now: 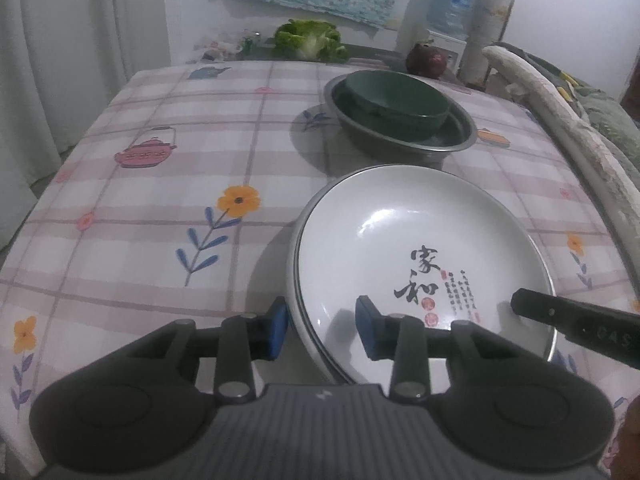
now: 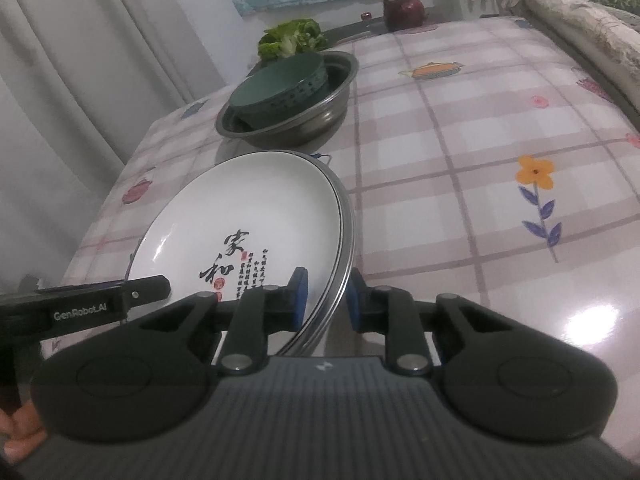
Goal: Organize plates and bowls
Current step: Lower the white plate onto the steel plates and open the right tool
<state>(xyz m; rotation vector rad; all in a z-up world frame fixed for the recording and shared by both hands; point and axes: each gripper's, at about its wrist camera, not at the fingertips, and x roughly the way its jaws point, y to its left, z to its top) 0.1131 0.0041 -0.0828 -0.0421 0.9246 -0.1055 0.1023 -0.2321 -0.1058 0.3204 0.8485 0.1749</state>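
A stack of white plates (image 1: 404,240) with black calligraphy on the top one sits on the checked tablecloth; it also shows in the right wrist view (image 2: 256,216). My left gripper (image 1: 322,330) is open, its blue pads astride the stack's near left rim. My right gripper (image 2: 325,300) is open too, its pads astride the stack's right rim, which has a metal plate edge at the bottom. A dark green bowl (image 1: 396,100) sits inside a steel basin (image 1: 448,148) behind the plates; both also show in the right wrist view, the bowl (image 2: 276,88) and the basin (image 2: 312,120).
A green lettuce head (image 1: 310,38) and a dark red object (image 1: 426,60) lie at the table's far edge. A cushioned chair back (image 1: 560,120) stands along the right. Curtains (image 2: 80,60) hang on the left. A water bottle (image 1: 452,2) stands behind.
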